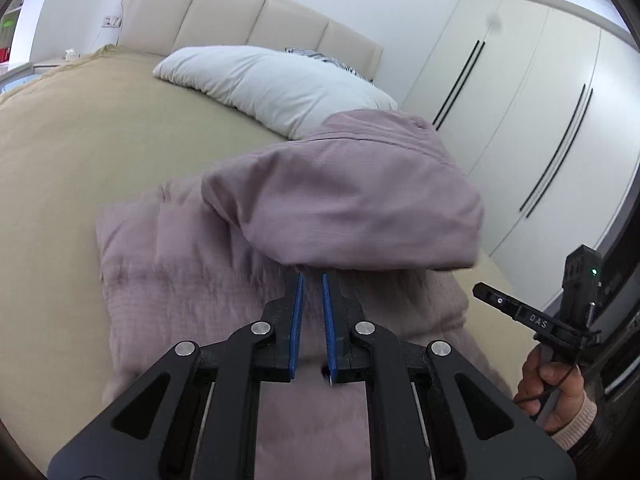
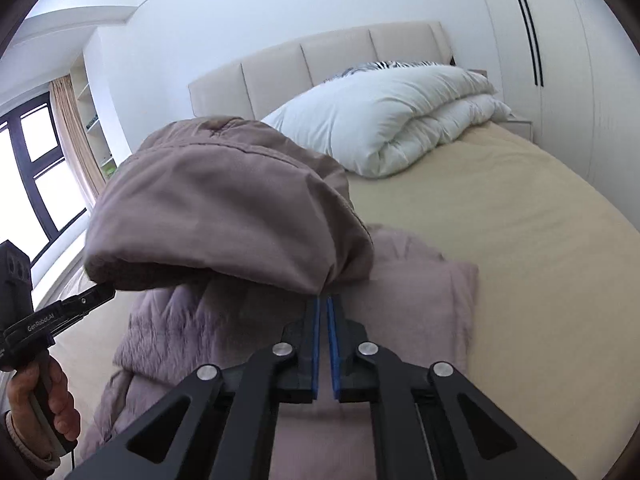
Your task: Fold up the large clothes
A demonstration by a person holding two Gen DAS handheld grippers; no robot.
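A mauve padded garment (image 1: 208, 264) lies spread on the beige bed sheet (image 1: 80, 152), its quilted body flat against the mattress. One rounded section of it, perhaps the hood or a puffed hem, is raised off the bed and hangs in the air above the flat part; in the left wrist view this lifted lobe (image 1: 352, 200) fills the middle of the frame, and in the right wrist view the same lobe (image 2: 224, 208) bulges to the left of centre.

The left gripper (image 1: 312, 276) holds the lower edge of the lifted fold at its fingertips: the blue pads (image 1: 297, 320) stand close together with only a narrow gap, and their tips vanish under the cloth, so it appears clamped on the fabric, though the contact itself is hidden. The right gripper (image 2: 323, 298) meets the opposite corner of the same fold, its blue pads (image 2: 316, 344) nearly touching and pinching the cloth at the tips.

Each view shows the other tool from the side, gripped by a bare hand: the right hand (image 1: 552, 388) at the frame's right edge, the left hand (image 2: 44, 400) at the lower left.

Beyond the garment, a white folded duvet (image 2: 392, 116) rests near the padded cream headboard (image 1: 248, 12). White wardrobe doors (image 1: 520, 92) line one side of the room, and a dark-framed window (image 2: 36, 168) with a tan curtain (image 2: 72, 132) stands on the other.
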